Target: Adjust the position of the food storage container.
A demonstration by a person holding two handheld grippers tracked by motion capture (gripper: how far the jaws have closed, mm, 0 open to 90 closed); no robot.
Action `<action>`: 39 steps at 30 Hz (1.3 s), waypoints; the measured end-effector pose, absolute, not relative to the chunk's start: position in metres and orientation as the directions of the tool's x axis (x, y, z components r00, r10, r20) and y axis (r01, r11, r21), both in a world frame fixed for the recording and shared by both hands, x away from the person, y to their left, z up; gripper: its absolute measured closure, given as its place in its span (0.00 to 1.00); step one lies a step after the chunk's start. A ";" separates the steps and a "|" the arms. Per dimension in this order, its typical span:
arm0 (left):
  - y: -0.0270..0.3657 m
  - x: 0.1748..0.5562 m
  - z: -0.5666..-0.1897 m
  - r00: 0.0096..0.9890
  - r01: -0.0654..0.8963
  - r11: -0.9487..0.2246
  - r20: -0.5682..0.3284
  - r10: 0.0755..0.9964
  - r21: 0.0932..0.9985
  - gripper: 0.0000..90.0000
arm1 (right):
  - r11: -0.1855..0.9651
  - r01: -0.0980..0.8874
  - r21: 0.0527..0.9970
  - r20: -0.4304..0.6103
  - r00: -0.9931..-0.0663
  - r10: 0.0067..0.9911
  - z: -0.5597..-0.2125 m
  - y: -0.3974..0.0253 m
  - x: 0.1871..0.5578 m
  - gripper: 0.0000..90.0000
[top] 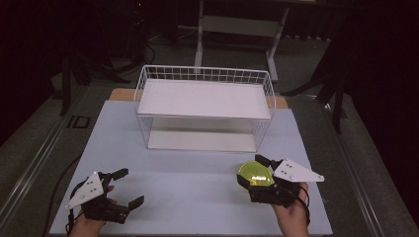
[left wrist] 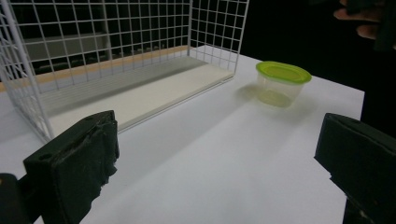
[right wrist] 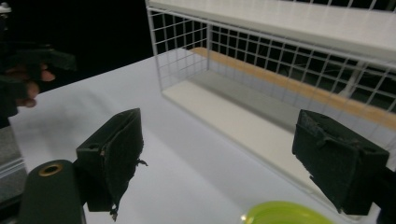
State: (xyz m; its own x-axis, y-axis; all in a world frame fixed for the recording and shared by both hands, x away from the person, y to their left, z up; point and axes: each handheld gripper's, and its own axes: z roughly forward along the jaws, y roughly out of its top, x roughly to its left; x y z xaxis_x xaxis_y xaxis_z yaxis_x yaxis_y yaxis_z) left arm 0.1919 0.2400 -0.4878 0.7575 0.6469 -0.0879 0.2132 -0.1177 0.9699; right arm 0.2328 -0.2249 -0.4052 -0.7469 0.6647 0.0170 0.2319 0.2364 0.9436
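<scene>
A small clear container with a lime-green lid stands on the white table top at the front right, just in front of the rack's right corner. My right gripper hovers over it, open, jaws spread to either side of the lid. The lid's edge shows low between those jaws, untouched. In the left gripper view the container stands free on the table. My left gripper rests at the front left, open and empty, its jaws pointing towards the rack and the container.
A white wire rack with an upper shelf and a lower board stands across the middle of the table; its open side faces me. The table's front and right edges are close to both hands. A desk frame stands on the dark floor behind.
</scene>
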 end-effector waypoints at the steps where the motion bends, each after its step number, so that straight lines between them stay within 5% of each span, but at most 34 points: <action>1: 0.240 0.192 -0.488 0.759 0.211 -0.114 -0.089 0.645 0.971 0.01 | 0.229 0.232 0.945 0.022 -0.745 0.666 -0.404 -0.227 0.235 0.17; 25: 0.238 0.193 -0.489 0.767 0.218 -0.113 -0.098 0.634 0.969 0.01 | 0.210 0.349 0.913 0.062 -0.628 0.776 -0.419 -0.266 0.286 0.15; 31: 0.238 0.193 -0.489 0.769 0.222 -0.113 -0.102 0.631 0.969 0.01 | 0.233 0.385 0.893 0.020 -0.551 0.834 -0.436 -0.282 0.293 0.27; 39: 0.238 0.192 -0.489 0.770 0.219 -0.113 -0.101 0.630 0.969 0.01 | 0.220 0.454 0.863 0.048 -0.509 0.859 -0.459 -0.303 0.295 0.60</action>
